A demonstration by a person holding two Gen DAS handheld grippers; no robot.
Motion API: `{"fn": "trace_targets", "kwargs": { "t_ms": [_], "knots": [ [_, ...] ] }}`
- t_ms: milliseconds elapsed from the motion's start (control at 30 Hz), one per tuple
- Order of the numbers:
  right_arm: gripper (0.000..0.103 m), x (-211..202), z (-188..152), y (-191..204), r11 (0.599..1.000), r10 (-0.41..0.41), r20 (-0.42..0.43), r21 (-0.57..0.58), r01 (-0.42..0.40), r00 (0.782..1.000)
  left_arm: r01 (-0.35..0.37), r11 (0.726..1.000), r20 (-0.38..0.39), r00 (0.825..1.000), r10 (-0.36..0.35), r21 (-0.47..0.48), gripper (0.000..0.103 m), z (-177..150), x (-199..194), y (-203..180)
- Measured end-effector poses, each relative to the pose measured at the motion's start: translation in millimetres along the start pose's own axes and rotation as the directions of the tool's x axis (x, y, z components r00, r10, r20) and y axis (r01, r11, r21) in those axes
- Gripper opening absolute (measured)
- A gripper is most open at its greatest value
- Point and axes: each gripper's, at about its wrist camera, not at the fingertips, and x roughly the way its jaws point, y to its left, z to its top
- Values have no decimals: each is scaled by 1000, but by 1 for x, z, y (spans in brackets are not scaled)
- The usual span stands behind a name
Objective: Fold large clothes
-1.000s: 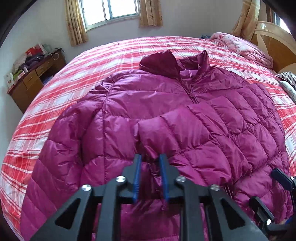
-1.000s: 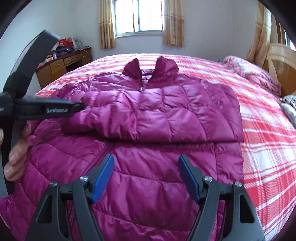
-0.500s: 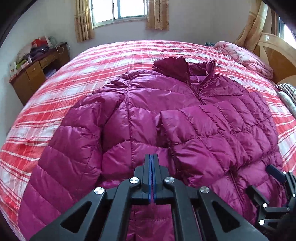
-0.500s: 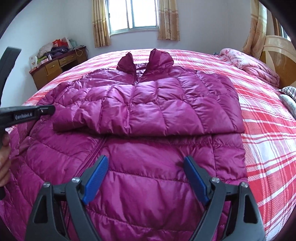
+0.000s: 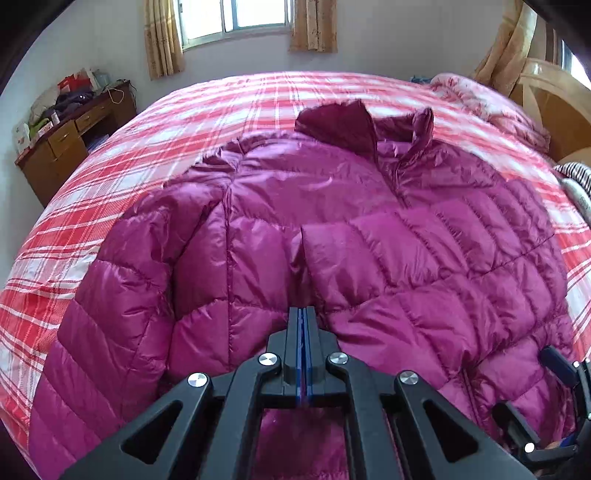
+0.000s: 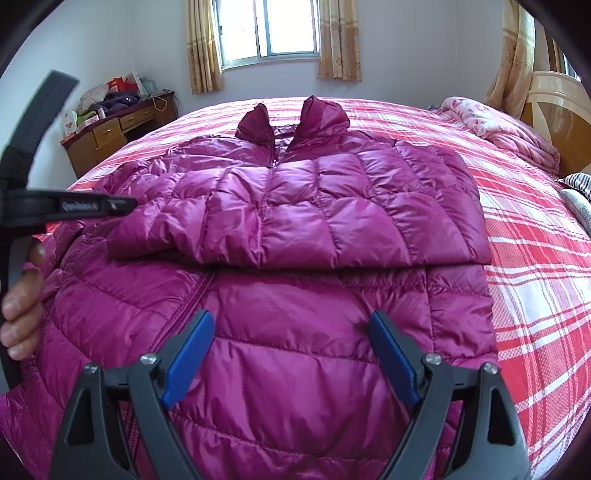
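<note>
A large magenta quilted down jacket (image 5: 332, 229) lies front up on the bed, collar toward the window. Its right sleeve (image 6: 295, 218) is folded across the chest, cuff at the left. The other sleeve (image 5: 110, 302) lies spread out along the jacket's left side. My left gripper (image 5: 303, 314) is shut and empty, its blue pads pressed together just above the jacket near the folded cuff; it also shows in the right wrist view (image 6: 118, 205). My right gripper (image 6: 291, 325) is open and empty above the jacket's lower front.
The bed (image 6: 535, 258) has a red and white plaid cover. A pink quilt (image 6: 498, 122) and wooden headboard (image 6: 561, 110) are at the right. A wooden desk (image 6: 114, 133) with clutter stands at the left wall under the window (image 6: 269, 29).
My left gripper let go of the sleeve cuff, closed empty and drew back and up from the jacket. The right gripper stayed open and shifted only slightly.
</note>
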Motion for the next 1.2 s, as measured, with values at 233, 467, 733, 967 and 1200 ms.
{"fn": "trace_targets", "kwargs": {
  "t_ms": [233, 467, 733, 967, 1200],
  "knots": [
    [88, -1, 0, -1, 1000, 16, 6, 6, -16, 1000, -84, 983, 2, 996, 85, 163, 1, -11, 13, -17],
    [88, -2, -1, -1, 999, 31, 15, 7, -31, 999, 173, 984, 97, 980, -175, 27, 2, 0, -31, 10],
    [88, -2, 0, -1, 999, 35, 19, 6, -35, 999, 143, 990, 223, 965, -137, -11, 79, 14, -65, 6],
    [88, -4, -2, -1, 999, 35, 26, 10, -35, 999, 176, 984, 48, 983, -176, 3, 79, 25, -10, -16],
    [88, -6, -2, -3, 999, 41, 41, 21, -42, 998, 300, 954, 56, 952, -301, 20, 13, 14, -13, -16]
  ]
}}
